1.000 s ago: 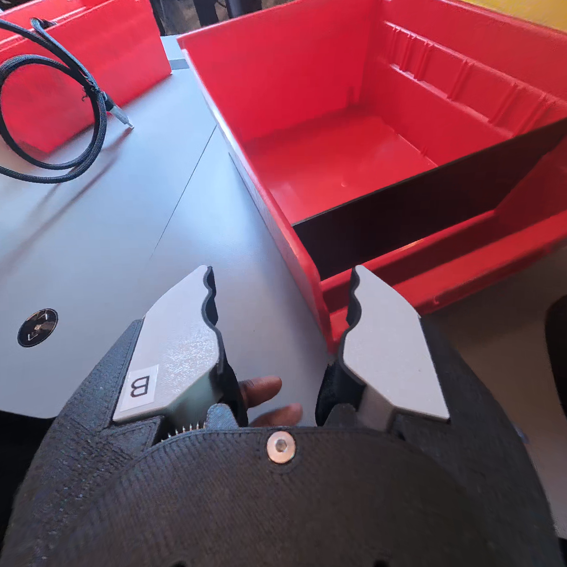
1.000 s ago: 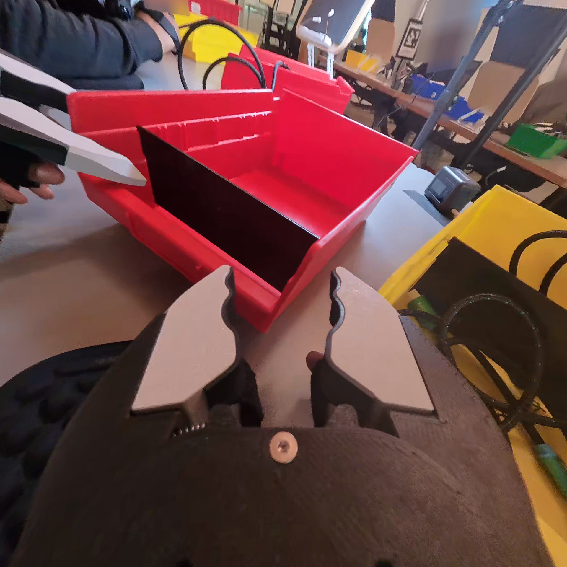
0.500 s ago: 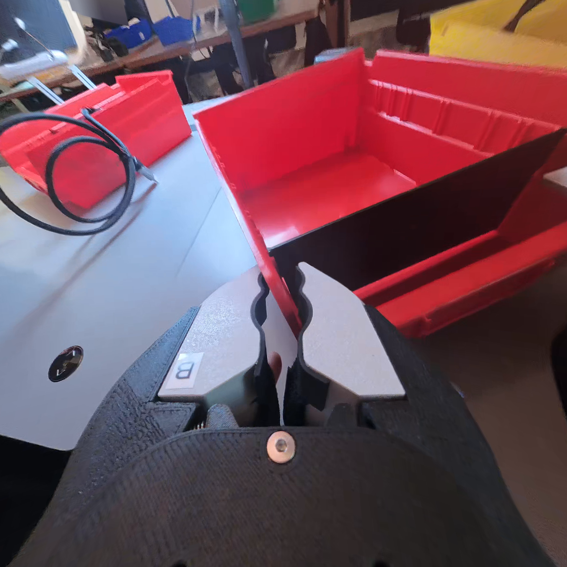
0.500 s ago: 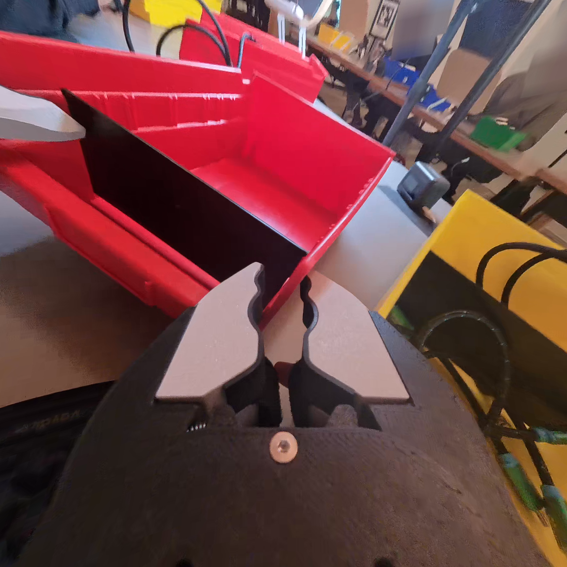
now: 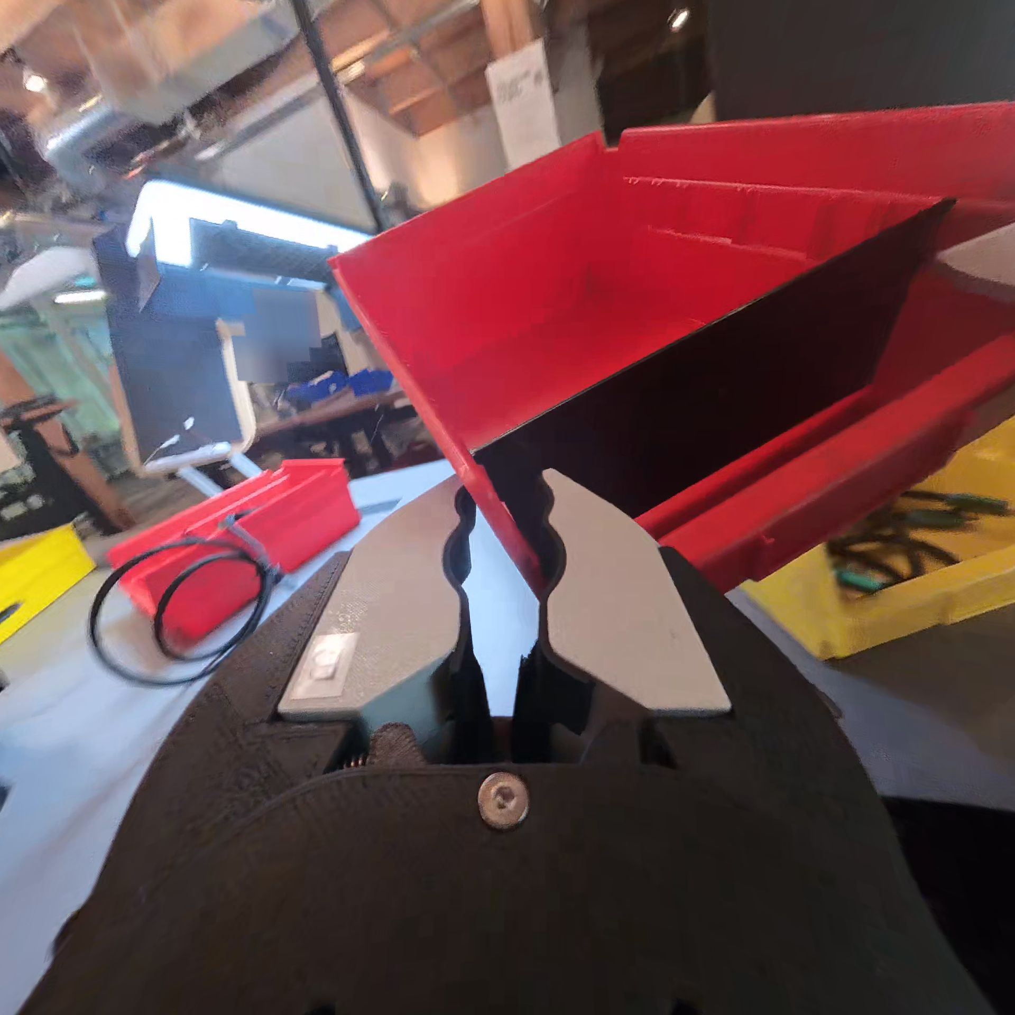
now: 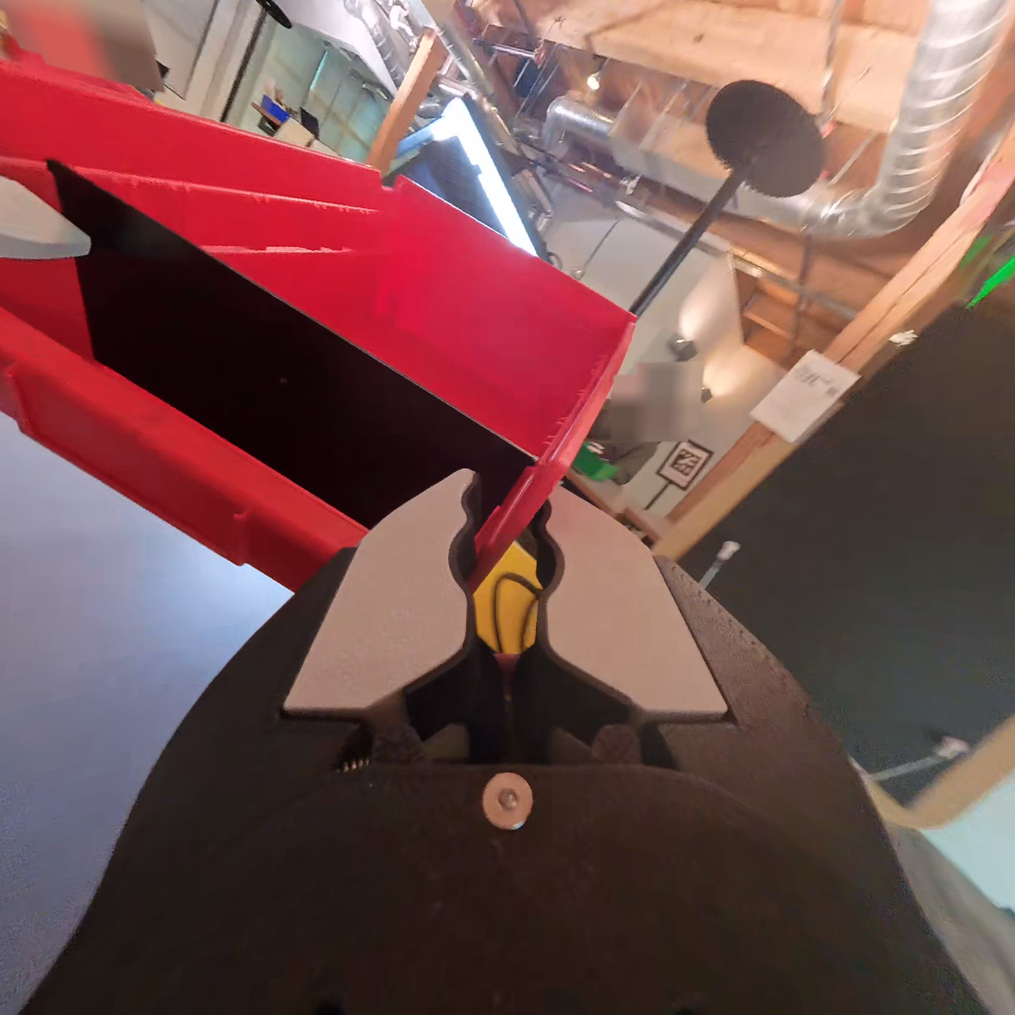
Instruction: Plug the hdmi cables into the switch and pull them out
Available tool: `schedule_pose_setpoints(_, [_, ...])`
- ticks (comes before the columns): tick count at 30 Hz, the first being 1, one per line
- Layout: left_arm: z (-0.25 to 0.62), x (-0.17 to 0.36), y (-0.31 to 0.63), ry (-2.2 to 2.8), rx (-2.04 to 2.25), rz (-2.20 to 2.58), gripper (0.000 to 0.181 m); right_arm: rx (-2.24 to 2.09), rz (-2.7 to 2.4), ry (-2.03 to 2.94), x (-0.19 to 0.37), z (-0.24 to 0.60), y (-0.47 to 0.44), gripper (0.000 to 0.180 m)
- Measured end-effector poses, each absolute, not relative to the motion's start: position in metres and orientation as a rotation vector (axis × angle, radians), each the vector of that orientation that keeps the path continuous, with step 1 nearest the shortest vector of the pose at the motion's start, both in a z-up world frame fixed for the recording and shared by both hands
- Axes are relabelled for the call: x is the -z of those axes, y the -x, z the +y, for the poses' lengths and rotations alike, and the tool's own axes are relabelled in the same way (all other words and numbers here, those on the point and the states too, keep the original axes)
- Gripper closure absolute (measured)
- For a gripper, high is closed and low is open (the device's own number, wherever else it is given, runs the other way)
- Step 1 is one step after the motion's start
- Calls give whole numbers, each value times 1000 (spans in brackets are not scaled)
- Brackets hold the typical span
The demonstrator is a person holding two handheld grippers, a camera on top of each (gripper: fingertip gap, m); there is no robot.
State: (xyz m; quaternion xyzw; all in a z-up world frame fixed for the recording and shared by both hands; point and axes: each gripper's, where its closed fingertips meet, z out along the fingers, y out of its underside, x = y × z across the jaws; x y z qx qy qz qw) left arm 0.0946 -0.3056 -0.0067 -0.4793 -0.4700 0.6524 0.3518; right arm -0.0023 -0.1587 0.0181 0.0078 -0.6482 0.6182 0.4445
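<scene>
A large red bin [image 5: 522, 307] with a black divider [image 5: 714, 384] hangs tilted above the table. My left gripper [image 5: 505, 483] is shut on its left side wall. My right gripper [image 6: 508, 494] is shut on the right side wall of the same bin [image 6: 467, 318], and the divider [image 6: 274, 373] shows there too. The left gripper's fingertip [image 6: 44, 230] shows at the far left of the right wrist view. A coiled black cable [image 5: 181, 609] lies on the table at the left. No switch is in view.
A smaller red bin [image 5: 263, 522] sits behind the coiled cable. A yellow bin [image 5: 906, 576] with dark cables is under the lifted bin's right end; it also shows between my right fingers [image 6: 505, 598]. The grey table [image 5: 82, 741] lies below. Shelves and stands are behind.
Both grippers went from open to shut on the red bin's side walls. The bin has since risen off the table and tilted, and both views now point higher into the room.
</scene>
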Motion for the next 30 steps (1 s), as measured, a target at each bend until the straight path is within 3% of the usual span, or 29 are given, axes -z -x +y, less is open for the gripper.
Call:
schedule_pose_setpoints(9, [-138,-13,-4,1513,-1559,-798,156,-1236,-1505,189,-28,30,44,161])
schedule_pose_setpoints(19, [52,55,86,1868,-1197,-590,153,-920,-1563,572,55,230,86,160])
schedule_pose_setpoints(24, [98,103,104,1976,-1108,-578,153,-784,-1618,683,101,280,97,162])
schedule_pose_setpoints(30, [100,128,106,2010,-1076,-594,152,-777,-1684,735,119,282,101,162])
